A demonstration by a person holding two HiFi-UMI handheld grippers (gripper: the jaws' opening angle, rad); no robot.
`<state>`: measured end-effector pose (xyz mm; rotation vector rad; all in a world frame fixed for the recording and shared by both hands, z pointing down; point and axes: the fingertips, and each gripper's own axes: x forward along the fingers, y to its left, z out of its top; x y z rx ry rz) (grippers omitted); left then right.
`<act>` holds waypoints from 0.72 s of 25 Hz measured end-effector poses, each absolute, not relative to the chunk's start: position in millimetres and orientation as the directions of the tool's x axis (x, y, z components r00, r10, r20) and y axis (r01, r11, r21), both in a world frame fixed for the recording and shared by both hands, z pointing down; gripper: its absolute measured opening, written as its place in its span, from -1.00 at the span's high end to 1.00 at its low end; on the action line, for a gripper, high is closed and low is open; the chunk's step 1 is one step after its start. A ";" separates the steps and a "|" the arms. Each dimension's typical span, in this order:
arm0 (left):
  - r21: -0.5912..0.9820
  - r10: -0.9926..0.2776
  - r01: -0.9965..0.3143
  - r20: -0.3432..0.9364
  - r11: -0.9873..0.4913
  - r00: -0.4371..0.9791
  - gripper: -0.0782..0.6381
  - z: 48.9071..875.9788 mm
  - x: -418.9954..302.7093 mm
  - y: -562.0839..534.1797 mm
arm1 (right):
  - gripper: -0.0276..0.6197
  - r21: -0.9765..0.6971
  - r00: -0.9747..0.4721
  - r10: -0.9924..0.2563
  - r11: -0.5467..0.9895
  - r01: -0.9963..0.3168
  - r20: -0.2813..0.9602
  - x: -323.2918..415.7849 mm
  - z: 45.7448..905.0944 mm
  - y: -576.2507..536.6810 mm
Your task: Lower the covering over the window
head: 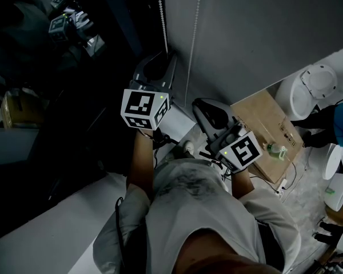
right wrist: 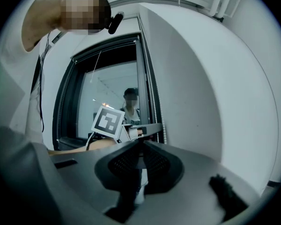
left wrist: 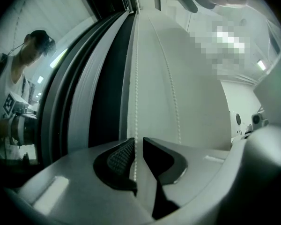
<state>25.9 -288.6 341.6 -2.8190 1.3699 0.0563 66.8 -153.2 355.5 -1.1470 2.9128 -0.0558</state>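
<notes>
A white bead chain hangs beside the dark window, and a second strand hangs to its right on the pale wall. My left gripper is open, level and raised to the window's edge. The first strand runs down between its jaws, with a small gap on the right side. In the head view the left gripper is at the chain. My right gripper is lower and to the right, shut with its tips meeting and nothing seen between them. It looks toward the window, the left gripper's marker cube and the chain. No lowered covering shows over the glass.
The window glass reflects the person and the grippers. A grey wall stands right of the window frame. Below on the floor lie a cardboard box and white round objects. Cables trail near the box.
</notes>
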 end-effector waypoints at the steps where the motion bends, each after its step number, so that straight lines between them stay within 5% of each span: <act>1: 0.011 -0.789 -0.790 -0.040 -0.613 0.612 0.62 340.1 24.0 -288.4 | 0.86 -0.036 -0.730 -0.684 0.729 -0.683 0.001 66.4 354.9 -152.0; 3: 0.017 -0.796 -0.796 -0.044 -0.605 0.604 0.76 338.2 19.9 -288.9 | 0.86 -0.036 -0.727 -0.687 0.726 -0.686 -0.005 66.0 353.4 -151.1; 18: 0.004 -0.748 -0.748 0.004 -0.664 0.664 0.77 341.4 19.9 -245.1 | 0.86 0.039 -0.754 -0.652 0.754 -0.655 -0.078 59.4 310.8 -155.4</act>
